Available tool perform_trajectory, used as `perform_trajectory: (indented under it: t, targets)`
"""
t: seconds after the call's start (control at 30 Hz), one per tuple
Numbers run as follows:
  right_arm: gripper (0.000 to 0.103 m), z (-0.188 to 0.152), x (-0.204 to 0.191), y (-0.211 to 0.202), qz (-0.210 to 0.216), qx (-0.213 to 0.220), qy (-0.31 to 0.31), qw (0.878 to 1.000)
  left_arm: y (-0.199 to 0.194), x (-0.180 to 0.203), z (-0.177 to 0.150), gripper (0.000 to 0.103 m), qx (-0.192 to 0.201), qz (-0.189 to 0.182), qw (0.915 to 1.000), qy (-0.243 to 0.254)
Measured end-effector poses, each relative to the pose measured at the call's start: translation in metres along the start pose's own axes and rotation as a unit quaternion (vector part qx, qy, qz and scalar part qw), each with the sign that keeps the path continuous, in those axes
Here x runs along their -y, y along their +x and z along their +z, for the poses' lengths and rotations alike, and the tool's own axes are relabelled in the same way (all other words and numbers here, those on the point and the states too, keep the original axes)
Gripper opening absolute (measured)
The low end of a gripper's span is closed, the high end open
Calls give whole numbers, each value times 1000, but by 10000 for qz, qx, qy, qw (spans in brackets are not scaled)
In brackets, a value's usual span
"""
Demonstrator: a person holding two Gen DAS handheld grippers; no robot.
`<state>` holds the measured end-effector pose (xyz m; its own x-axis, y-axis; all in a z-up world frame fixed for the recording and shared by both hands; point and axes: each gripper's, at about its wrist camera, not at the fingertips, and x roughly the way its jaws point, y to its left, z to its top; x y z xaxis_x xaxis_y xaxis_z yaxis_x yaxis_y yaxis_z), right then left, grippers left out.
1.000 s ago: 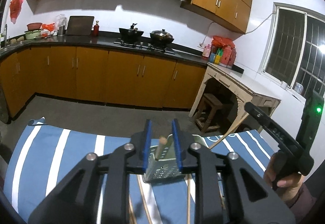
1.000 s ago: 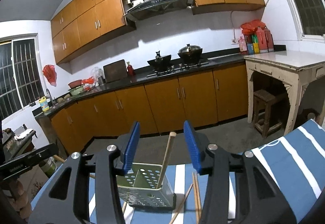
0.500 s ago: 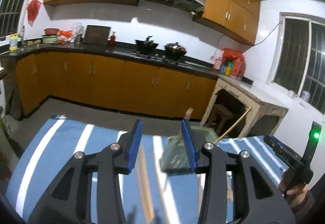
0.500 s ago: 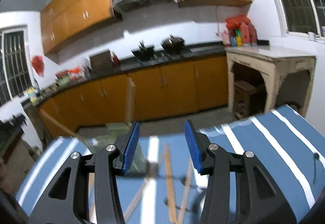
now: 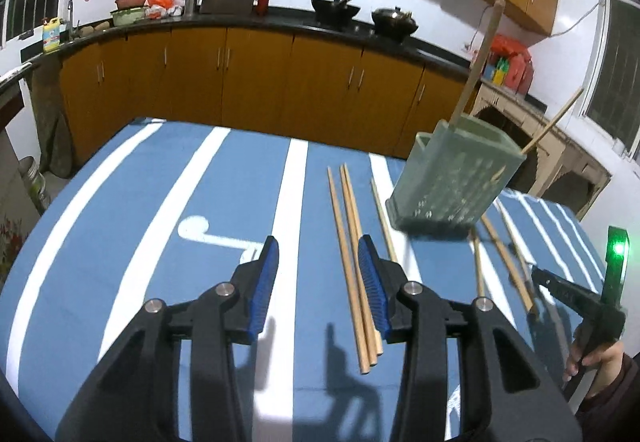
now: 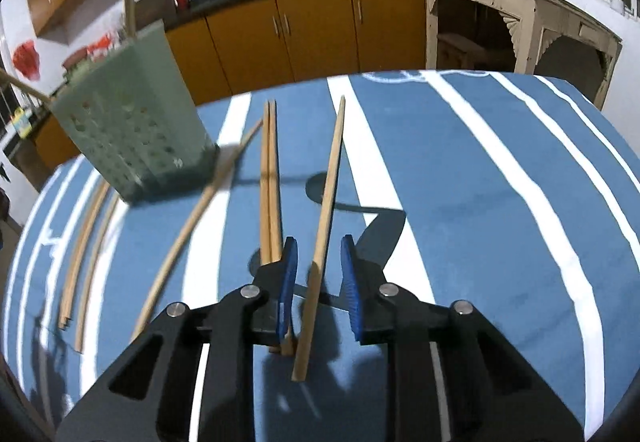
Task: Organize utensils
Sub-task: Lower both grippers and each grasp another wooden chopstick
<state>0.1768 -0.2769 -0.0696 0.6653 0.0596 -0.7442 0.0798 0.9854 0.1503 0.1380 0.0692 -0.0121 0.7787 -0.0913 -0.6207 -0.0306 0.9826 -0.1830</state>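
My right gripper points down at the blue striped tablecloth. Its jaws are closing around a single wooden chopstick, which lies between the blue pads with a gap on each side. A pair of chopsticks lies just left of that. My left gripper is open above the cloth, and a pair of chopsticks runs close along the inside of its right pad. The green perforated holder stands at the far right with a wooden handle and a chopstick sticking out of it.
More chopsticks lie scattered around the holder; one slants against its base. The right gripper and a hand show at the left wrist view's right edge. Kitchen cabinets stand beyond the table's far edge.
Both grippers have dropped toward the table and tilted downward. The left jaws have widened. The right jaws have narrowed around a single chopstick.
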Motion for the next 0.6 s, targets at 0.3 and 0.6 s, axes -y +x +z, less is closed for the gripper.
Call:
perform_trajectory:
  t: [0.3,0.6]
  targets:
    - [8,-10,6,4,-195,-27,-126,9997,24,3,-17,38,-324,-187,9993,27]
    - [8,-8,37,1,-528,35,374,9979,58,21,-34,21,-804,-397,9957,249]
